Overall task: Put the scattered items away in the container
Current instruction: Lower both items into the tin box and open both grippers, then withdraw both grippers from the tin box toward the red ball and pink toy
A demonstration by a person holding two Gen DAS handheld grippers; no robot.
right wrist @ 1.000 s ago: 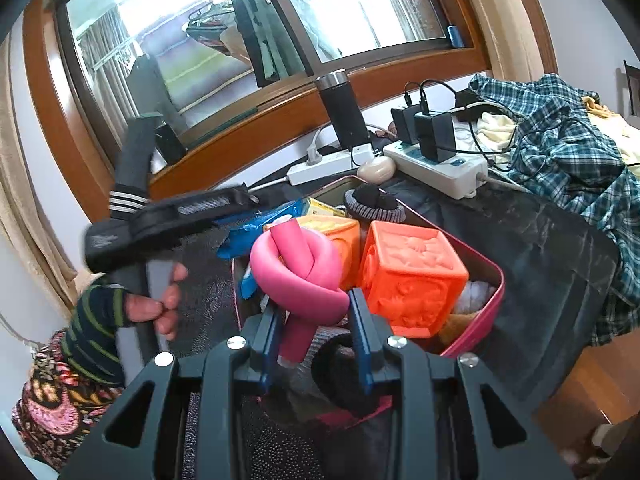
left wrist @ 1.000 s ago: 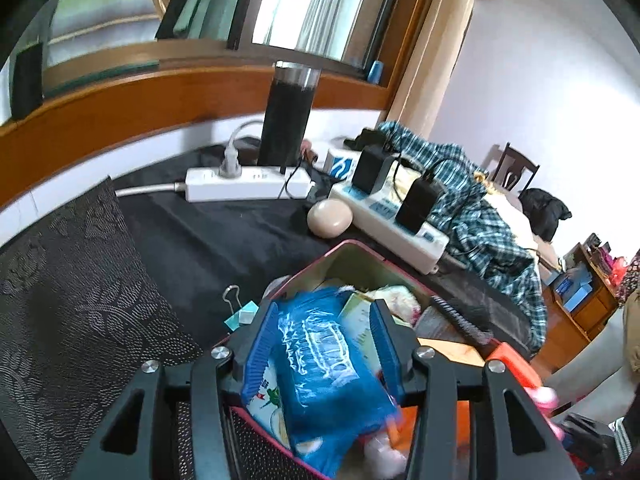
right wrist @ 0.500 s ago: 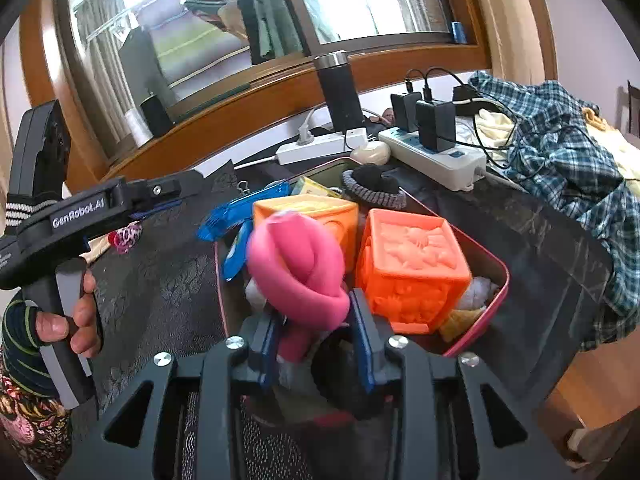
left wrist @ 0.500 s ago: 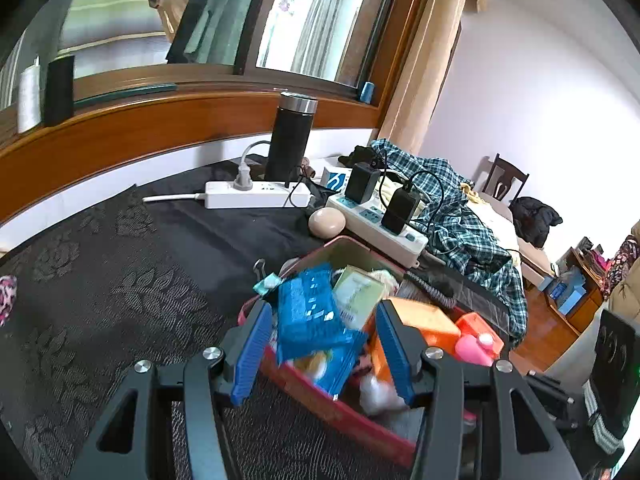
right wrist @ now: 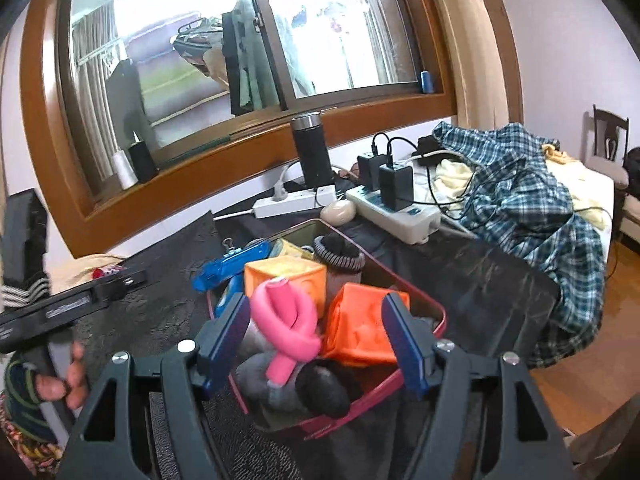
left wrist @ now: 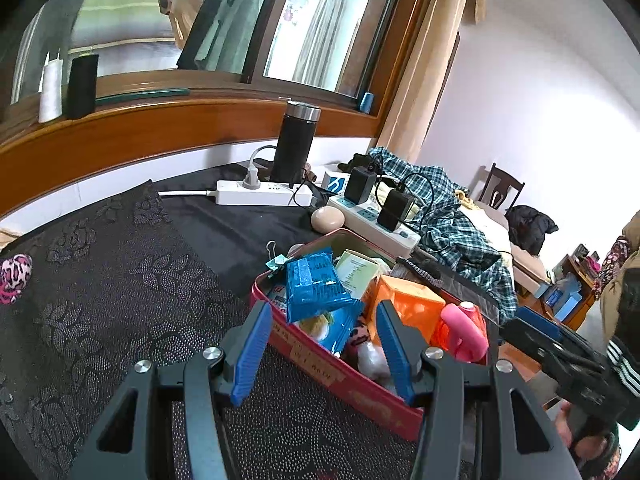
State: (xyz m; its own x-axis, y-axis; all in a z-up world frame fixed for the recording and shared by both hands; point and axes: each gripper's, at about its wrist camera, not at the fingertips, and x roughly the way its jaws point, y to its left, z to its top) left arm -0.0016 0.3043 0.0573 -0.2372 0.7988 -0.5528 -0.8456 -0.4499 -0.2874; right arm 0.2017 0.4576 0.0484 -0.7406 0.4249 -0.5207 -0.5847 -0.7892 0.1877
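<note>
A red tin (left wrist: 320, 364) on the dark tablecloth is heaped with items: a blue packet (left wrist: 314, 284), orange soft cubes (left wrist: 408, 306) and a pink knotted foam tube (left wrist: 464, 330). My left gripper (left wrist: 322, 354) is open and empty, just short of the tin's near rim. In the right wrist view the tin (right wrist: 434, 320) holds the pink tube (right wrist: 290, 326), the orange cubes (right wrist: 360, 330) and dark socks (right wrist: 322, 390). My right gripper (right wrist: 316, 346) is open and empty, its fingers either side of the tube and cube.
A binder clip (left wrist: 276, 258) and a beige oval stone (left wrist: 327, 219) lie behind the tin. A pink leopard-print scrunchie (left wrist: 14, 278) lies at the far left. Power strips (left wrist: 262, 197), a black flask (left wrist: 294, 150) and plaid clothing (right wrist: 524, 196) crowd the back.
My left gripper let go of the blue packet, opened and drew back from the tin. My right gripper opened and released the pink foam tube, which now rests in the tin.
</note>
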